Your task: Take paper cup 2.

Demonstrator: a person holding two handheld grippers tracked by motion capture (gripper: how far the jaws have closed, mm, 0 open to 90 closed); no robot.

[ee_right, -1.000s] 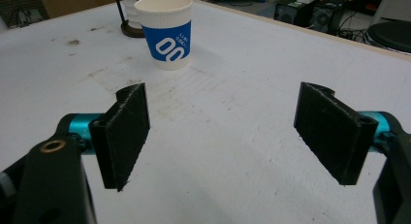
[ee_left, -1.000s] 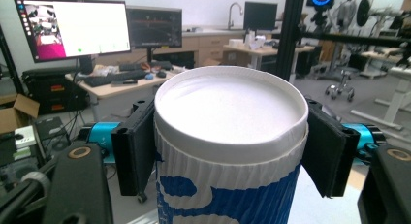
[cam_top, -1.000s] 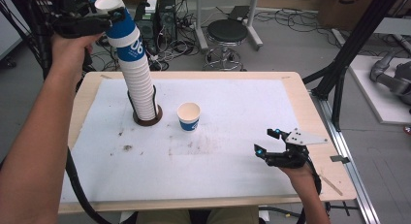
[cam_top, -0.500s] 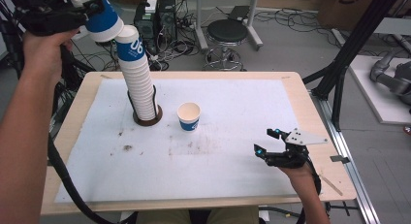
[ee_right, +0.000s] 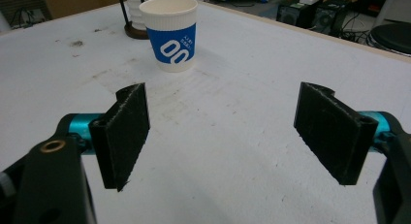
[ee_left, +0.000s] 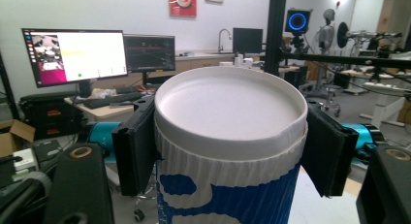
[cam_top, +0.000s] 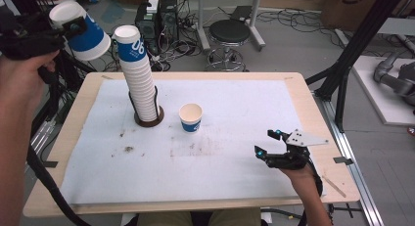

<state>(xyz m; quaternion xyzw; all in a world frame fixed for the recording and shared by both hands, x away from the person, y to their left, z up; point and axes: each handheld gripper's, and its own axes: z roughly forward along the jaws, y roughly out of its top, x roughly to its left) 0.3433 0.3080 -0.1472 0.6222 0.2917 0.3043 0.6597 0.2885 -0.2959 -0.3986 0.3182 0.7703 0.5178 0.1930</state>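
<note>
High view looks down over the table (cam_top: 293,96), right gripper view skims it low (both catching the standing cup (cam_top: 190,117))

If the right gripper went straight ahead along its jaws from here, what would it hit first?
Probably the lone cup. The right gripper is open just above the white mat, with bare mat ahead; the cup stands slightly left of the centre line, so a miss is possible. The stack holder lies behind it.
</note>
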